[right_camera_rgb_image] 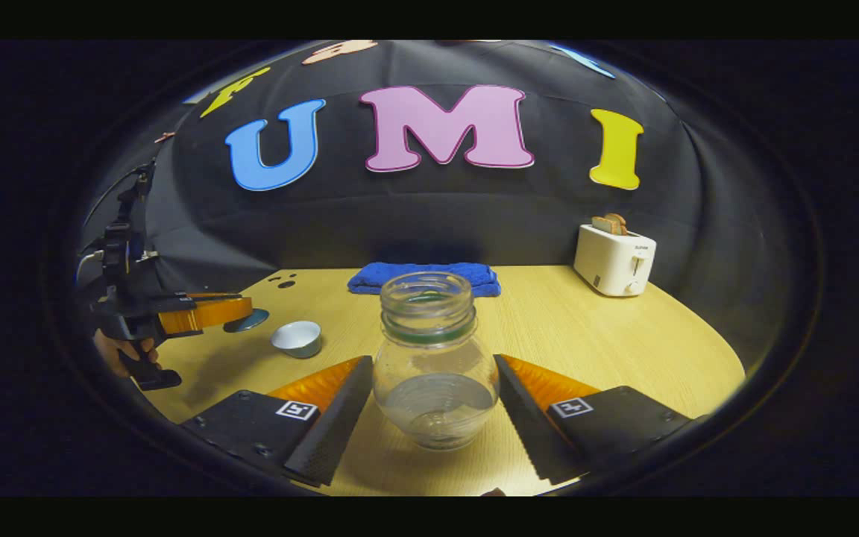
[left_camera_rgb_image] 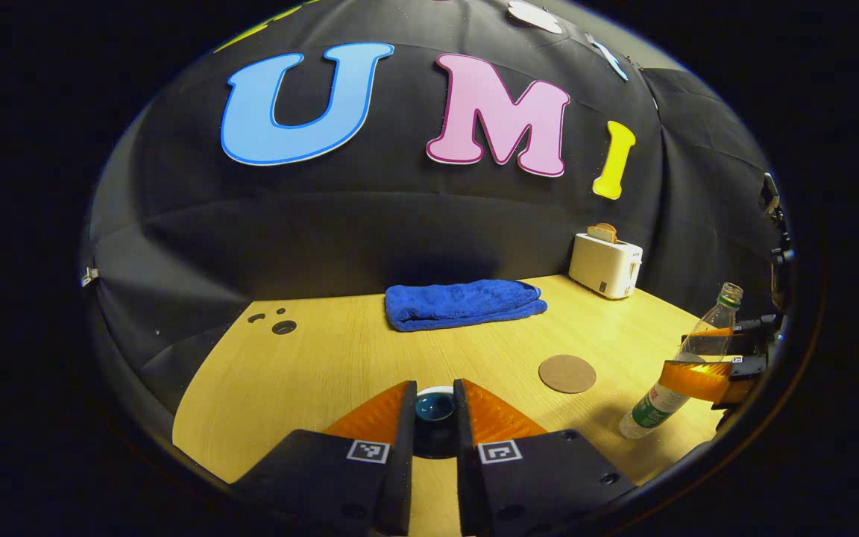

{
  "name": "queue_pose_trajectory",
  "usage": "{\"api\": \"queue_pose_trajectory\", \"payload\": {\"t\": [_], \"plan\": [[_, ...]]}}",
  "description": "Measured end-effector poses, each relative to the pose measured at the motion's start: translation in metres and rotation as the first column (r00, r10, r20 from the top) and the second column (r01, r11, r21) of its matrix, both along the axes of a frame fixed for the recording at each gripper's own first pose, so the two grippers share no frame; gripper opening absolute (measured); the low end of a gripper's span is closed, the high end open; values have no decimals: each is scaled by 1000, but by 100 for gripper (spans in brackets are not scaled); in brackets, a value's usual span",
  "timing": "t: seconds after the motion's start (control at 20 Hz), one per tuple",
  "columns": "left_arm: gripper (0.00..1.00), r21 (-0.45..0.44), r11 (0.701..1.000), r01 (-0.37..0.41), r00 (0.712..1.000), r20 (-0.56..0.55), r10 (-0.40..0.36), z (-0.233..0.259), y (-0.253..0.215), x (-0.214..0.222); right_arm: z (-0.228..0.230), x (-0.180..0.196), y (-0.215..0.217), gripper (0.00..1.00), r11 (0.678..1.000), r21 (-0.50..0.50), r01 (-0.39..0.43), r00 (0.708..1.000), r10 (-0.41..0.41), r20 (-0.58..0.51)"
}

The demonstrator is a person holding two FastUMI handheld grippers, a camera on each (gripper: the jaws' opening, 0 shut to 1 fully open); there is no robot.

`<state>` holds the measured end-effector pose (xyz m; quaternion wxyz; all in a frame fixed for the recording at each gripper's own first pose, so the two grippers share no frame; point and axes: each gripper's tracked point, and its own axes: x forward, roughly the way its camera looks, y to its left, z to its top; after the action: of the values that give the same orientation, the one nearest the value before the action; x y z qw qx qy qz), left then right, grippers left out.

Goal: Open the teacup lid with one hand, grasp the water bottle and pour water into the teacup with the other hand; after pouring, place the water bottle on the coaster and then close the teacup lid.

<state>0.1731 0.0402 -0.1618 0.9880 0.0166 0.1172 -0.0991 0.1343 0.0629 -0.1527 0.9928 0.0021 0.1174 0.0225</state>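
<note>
The lid (left_camera_rgb_image: 434, 406) has been lifted off the teacup (right_camera_rgb_image: 297, 338) and is held pinched between the fingers of the left gripper (left_camera_rgb_image: 434, 410), raised just left of the open cup, while the water bottle (right_camera_rgb_image: 434, 362) is clamped by the right gripper (right_camera_rgb_image: 429, 403) and tilted, neck forward, with a little water seen inside. Whether water has been poured cannot be told, so the pouring is judged underway or near; the bottle has yet to be set on the coaster (left_camera_rgb_image: 567, 373), which lies between the cup and the bottle, and the cup closed
</note>
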Motion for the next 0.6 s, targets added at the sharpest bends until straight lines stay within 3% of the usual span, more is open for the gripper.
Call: {"api": "queue_pose_trajectory", "payload": {"t": [0.15,0.4,0.6], "plan": [[29,-19,1000,-7,1000,-2,7,1,-1,-3,-7,4,2,83,1000,-24,-18,1000,19,1],[25,-21,999,-35,999,-1,35,4,7,-9,-5,10,12,80,996,-52,-75,997,75,7],[29,-23,998,-58,998,14,58,11,13,-17,7,16,11,76,989,-114,-90,996,92,15]]}}
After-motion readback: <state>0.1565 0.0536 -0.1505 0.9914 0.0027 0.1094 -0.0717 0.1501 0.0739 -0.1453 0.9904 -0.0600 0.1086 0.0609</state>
